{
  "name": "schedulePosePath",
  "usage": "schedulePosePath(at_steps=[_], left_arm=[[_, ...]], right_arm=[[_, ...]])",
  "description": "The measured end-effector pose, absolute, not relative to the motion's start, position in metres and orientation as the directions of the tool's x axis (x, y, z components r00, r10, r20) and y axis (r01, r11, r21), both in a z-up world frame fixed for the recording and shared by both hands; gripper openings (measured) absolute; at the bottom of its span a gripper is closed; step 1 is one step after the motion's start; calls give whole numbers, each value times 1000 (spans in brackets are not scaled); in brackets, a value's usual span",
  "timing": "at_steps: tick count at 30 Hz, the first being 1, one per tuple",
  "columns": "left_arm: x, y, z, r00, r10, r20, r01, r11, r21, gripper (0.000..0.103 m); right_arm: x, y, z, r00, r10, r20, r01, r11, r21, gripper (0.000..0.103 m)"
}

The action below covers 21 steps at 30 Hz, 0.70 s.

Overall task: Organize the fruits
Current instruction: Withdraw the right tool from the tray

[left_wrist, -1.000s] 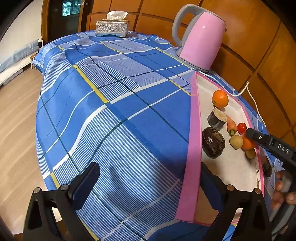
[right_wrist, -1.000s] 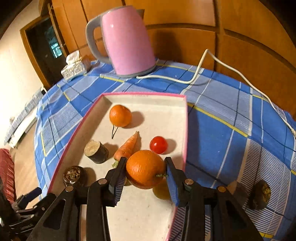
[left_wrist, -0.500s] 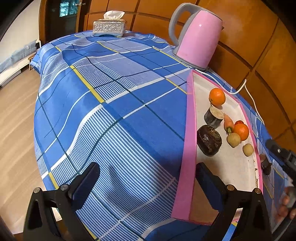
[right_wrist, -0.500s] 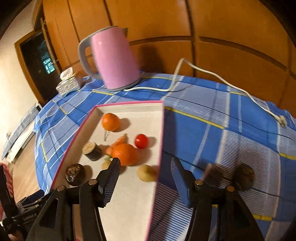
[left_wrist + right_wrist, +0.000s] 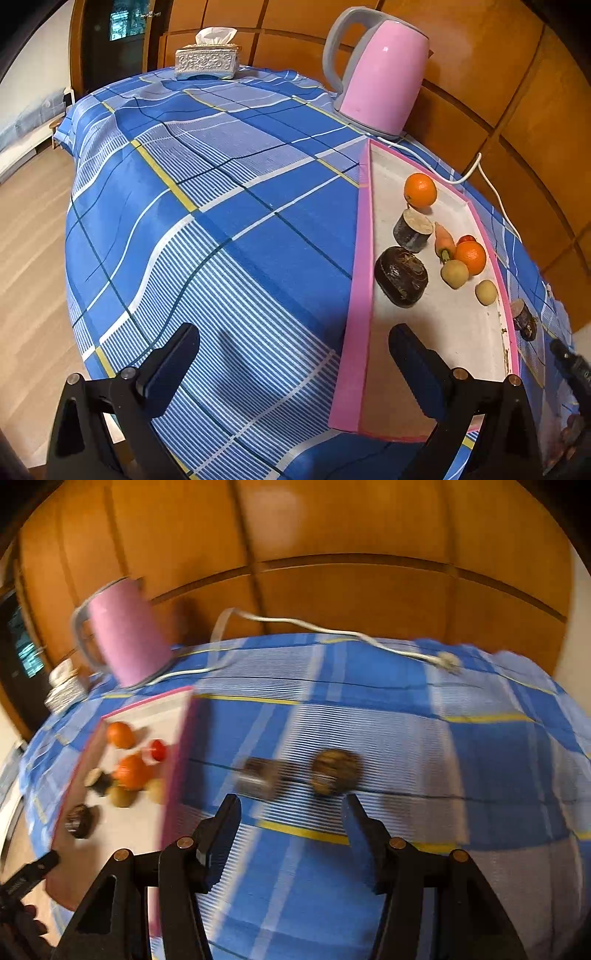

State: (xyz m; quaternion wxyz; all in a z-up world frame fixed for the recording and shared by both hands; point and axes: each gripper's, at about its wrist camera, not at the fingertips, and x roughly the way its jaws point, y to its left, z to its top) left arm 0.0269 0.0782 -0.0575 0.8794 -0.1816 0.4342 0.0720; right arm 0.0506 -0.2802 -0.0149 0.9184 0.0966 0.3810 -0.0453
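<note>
Fruits (image 5: 335, 771) left on the table look firm and round; grab across the middle, right claw (image 5: 291, 825) empty, half-open.

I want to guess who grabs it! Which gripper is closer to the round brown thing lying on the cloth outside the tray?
Right. The right gripper points at the round brown thing; the left gripper sits across the tray.

Table (image 5: 236, 229) in blue plaid cloth. Directly on it: pink tray (image 5: 356, 280) by left tongs' right finger; kettle (image 5: 380, 74), tissue box (image 5: 207, 61) far ahead. Two dark lumps (image 5: 334, 771) just ahead of right tongs.
</note>
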Motion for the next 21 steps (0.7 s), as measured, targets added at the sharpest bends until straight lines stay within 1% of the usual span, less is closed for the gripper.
schedulePosePath(at_steps=[2, 5, 11, 21], left_arm=[[27, 76, -56, 615, -33, -788, -277, 927, -255, 103], [26, 73, -55, 618, -33, -786, -268, 931, -250, 103], [26, 71, -55, 619, -31, -785, -259, 935, -241, 103], [26, 63, -52, 626, -28, -780, -228, 949, -217, 103]], right_arm=[[43, -296, -19, 699, -60, -713, 220, 966, 135, 57], [31, -325, -26, 670, -173, -721, 350, 931, 102, 57], [11, -369, -42, 595, -318, -738, 550, 831, 85, 57], [-4, -397, -60, 509, -416, -754, 668, 743, 41, 57]])
